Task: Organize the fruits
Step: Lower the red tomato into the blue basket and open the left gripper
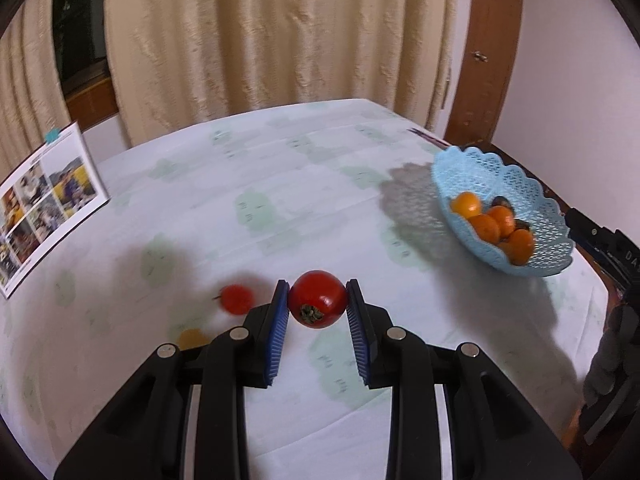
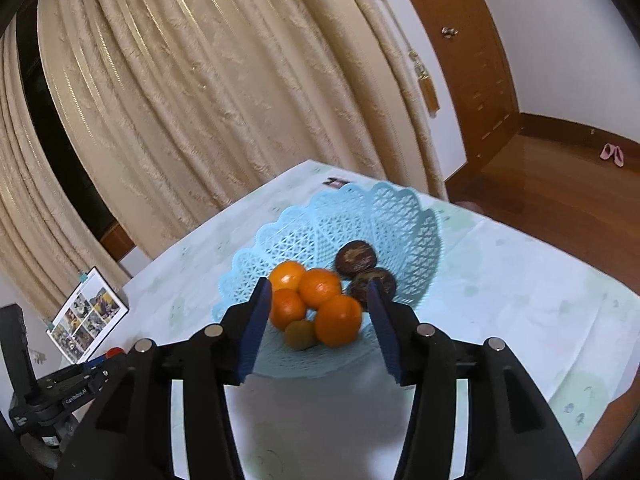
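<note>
Red tomato (image 1: 317, 299) pinched in left gripper (image 1: 317, 300) pads (basket-bound, prob.); right gripper (image 2: 320, 300) gapes empty over blue basket (image 2: 400, 216).

The left claw (image 1: 317, 300) is closed, its two blue ribbed pads (image 1: 280, 332) pressing on either side of what sits between them, tips nearly parallel and angled slightly downward. The right claw (image 2: 319, 298) hangs with its pads (image 2: 256, 324) spread wide apart, gripping nothing, tilted downward. Each claw's black linkage arms fan back toward the camera.
</note>
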The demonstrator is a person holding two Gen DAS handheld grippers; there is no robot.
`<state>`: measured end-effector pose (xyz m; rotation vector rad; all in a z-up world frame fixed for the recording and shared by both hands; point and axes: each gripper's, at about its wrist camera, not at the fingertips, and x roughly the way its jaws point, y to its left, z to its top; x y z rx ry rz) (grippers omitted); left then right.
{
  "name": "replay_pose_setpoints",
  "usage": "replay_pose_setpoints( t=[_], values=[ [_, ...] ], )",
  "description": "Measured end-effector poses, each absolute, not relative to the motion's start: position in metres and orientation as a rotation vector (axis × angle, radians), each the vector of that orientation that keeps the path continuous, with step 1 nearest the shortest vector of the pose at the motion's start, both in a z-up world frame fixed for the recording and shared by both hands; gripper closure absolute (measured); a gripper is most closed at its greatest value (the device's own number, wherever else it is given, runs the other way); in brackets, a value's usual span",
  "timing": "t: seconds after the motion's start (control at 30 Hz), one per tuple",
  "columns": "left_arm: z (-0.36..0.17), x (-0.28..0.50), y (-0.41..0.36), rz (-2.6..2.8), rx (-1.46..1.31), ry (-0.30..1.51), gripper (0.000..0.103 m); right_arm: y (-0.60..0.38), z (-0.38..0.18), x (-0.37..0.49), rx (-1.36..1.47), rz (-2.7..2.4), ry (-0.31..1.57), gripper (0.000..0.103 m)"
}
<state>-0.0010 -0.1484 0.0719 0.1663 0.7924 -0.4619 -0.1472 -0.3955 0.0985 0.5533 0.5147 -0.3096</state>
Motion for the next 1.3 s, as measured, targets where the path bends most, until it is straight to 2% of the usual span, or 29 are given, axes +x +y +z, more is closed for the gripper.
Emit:
replay_pose_setpoints(
  t=[0.13,0.23,0.7,1.13,1.2,1.27,1.3],
  values=[
    [0.077,-0.004,-0.172,-0.504,0.183,0.776,0.074,-0.397,0.100,-0.154,0.531,-0.335,0.502,0.051],
    [0.080,-0.004,-0.190,-0.535,0.194,0.765,0.074,-0.397,0.100,-0.156,0.518,-0.353,0.493,0.045],
    [0.084,-0.006,-0.268,-0.686,0.228,0.743,0.074,-0.400,0.097,-0.159,0.534,-0.355,0.494,0.044],
    [0.076,-0.004,-0.292,-0.722,0.235,0.758,0.073,-0.402,0.093,-0.158,0.549,-0.351,0.503,0.044],
    [0.076,-0.003,-0.293,-0.725,0.234,0.757,0.070,-0.401,0.092,-0.158,0.548,-0.351,0.503,0.044],
    [0.076,-0.002,-0.291,-0.719,0.223,0.752,0.044,-0.402,0.092,-0.158,0.551,-0.353,0.503,0.044],
    [0.077,-0.002,-0.289,-0.711,0.218,0.743,0.041,-0.402,0.092,-0.158,0.551,-0.355,0.502,0.044]
  ],
)
